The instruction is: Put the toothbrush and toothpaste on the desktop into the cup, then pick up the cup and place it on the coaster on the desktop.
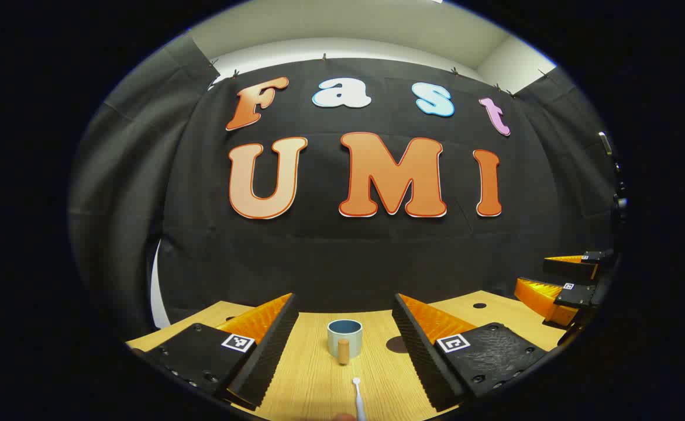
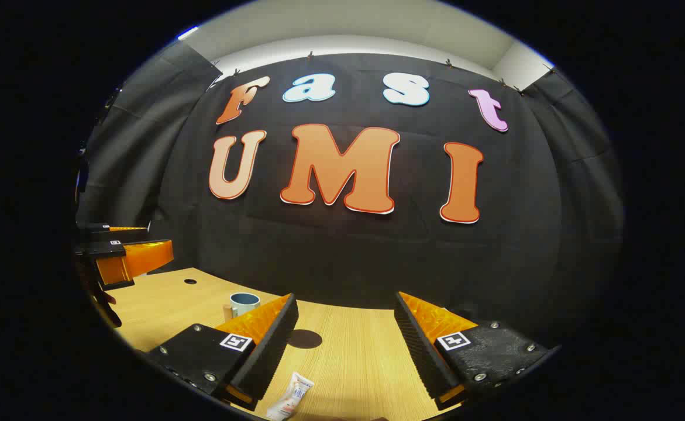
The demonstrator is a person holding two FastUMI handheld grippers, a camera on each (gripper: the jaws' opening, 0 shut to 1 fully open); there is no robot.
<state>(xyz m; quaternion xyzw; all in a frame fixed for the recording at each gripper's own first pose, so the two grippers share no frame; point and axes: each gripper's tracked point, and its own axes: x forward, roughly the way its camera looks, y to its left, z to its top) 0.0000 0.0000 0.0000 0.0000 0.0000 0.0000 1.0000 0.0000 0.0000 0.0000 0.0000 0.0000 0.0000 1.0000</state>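
Left gripper (image 1: 342,345) and right gripper (image 2: 345,339), jaws wide and empty, above the desktop (image 1: 313,374). The toothbrush (image 1: 357,397) looks light, stiff and thin: grip mid-handle. The toothpaste (image 2: 291,397) looks soft: pinch its middle.

A light wooden tabletop (image 1: 319,374) with small dark round holes stretches ahead of me. Black cloth (image 1: 342,257) hangs as the booth's back wall and sides. Above it, a pale wall (image 2: 365,29) catches soft light.

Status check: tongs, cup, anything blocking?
Both tongs open, left, right. Cup upright, empty, on desk. Toothbrush and toothpaste lying flat. Nothing blocking.
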